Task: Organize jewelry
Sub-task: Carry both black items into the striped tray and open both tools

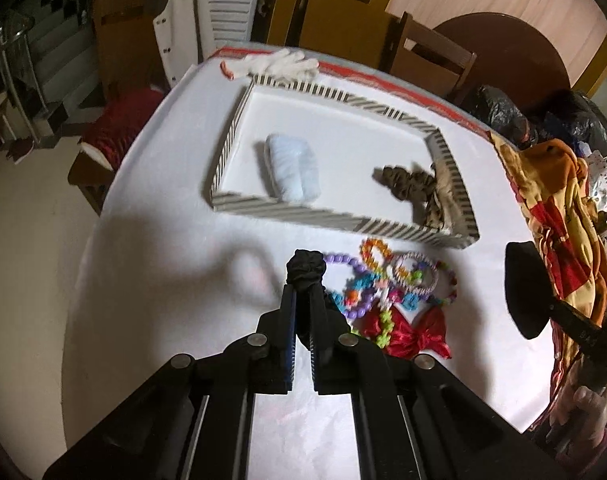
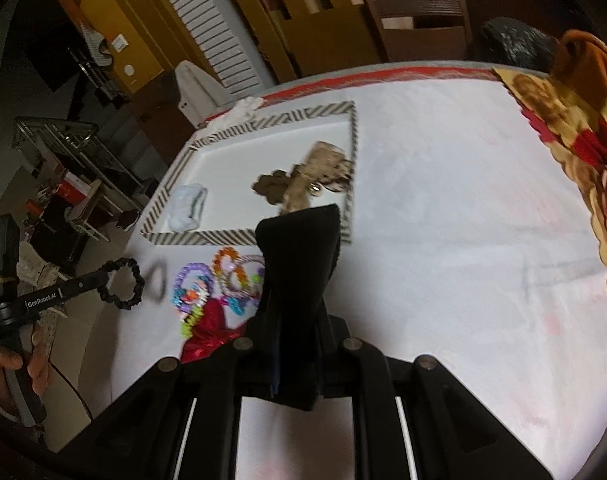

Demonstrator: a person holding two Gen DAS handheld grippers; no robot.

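Note:
My left gripper [image 1: 302, 294] is shut on a black scrunchie [image 1: 305, 274] and holds it above the white table; the scrunchie also shows as a ring at the fingertips in the right wrist view [image 2: 123, 285]. A pile of coloured bead bracelets [image 1: 387, 280] and a red satin bow [image 1: 407, 334] lie just right of it. A striped-rim tray [image 1: 239, 128] beyond holds a light blue roll [image 1: 291, 172] and brown scrunchies [image 1: 415, 188]. My right gripper [image 2: 299, 220] is shut on a black cloth piece [image 2: 303, 256], raised near the tray's front right corner [image 2: 349, 236].
A white glove [image 1: 281, 64] lies behind the tray. An orange and red patterned cloth [image 1: 551, 208] hangs at the table's right edge. Wooden chairs [image 1: 427, 56] stand beyond the far edge. A red cushioned stool [image 1: 115, 128] stands at the left.

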